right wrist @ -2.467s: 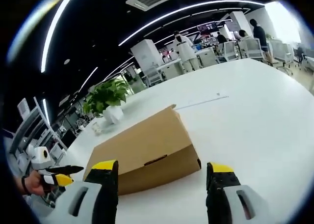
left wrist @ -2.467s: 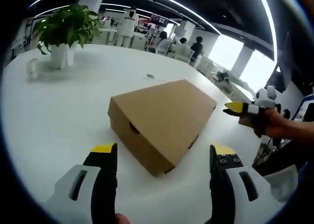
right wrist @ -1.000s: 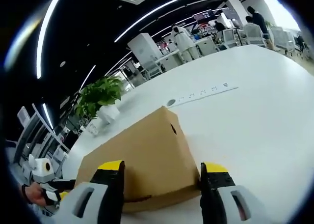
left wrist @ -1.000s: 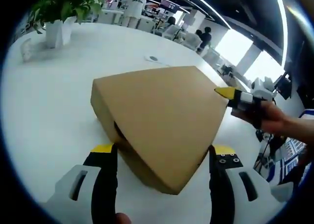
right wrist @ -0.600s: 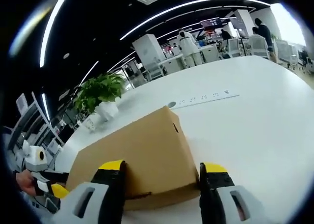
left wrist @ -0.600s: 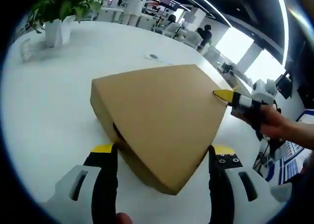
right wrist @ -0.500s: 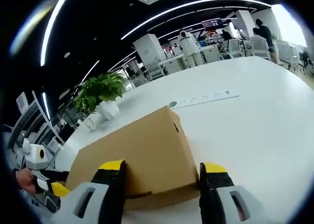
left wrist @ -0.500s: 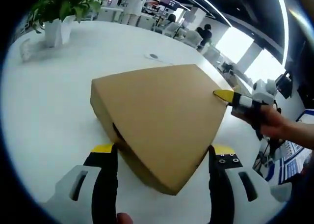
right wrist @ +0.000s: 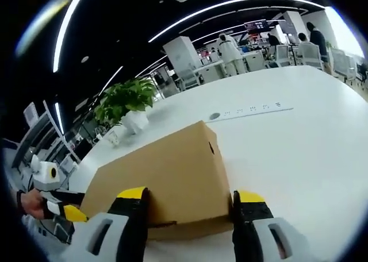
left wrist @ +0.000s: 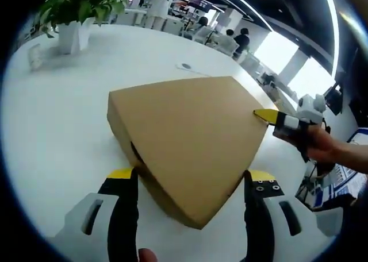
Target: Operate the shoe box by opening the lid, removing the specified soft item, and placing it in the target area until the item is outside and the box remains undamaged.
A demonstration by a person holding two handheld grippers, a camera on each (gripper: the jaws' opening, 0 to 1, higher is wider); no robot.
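The white counter [left wrist: 52, 130] is seen to carry the shoe box [left wrist: 190, 133] near its middle, with a potted plant [left wrist: 77, 12] well apart at the far side. The shoe box, a plain brown cardboard one, is judged still closed: its lid [right wrist: 152, 158] lies flat and flush, so the opening step is not yet done, and removal and placing of the soft item are both left. The contents are hidden; no soft item can be made out, and no marked target area is identified. No damage to the box is noted. In the left gripper view, the left gripper [left wrist: 188, 178] is held with its jaws spread wide to either side of the near box corner, nothing gripped. In the right gripper view, the right gripper [right wrist: 188, 197] is likewise spread, its jaws bracketing the near end of the box; contact cannot be told. The right gripper's yellow tip is also seen at the far box edge.
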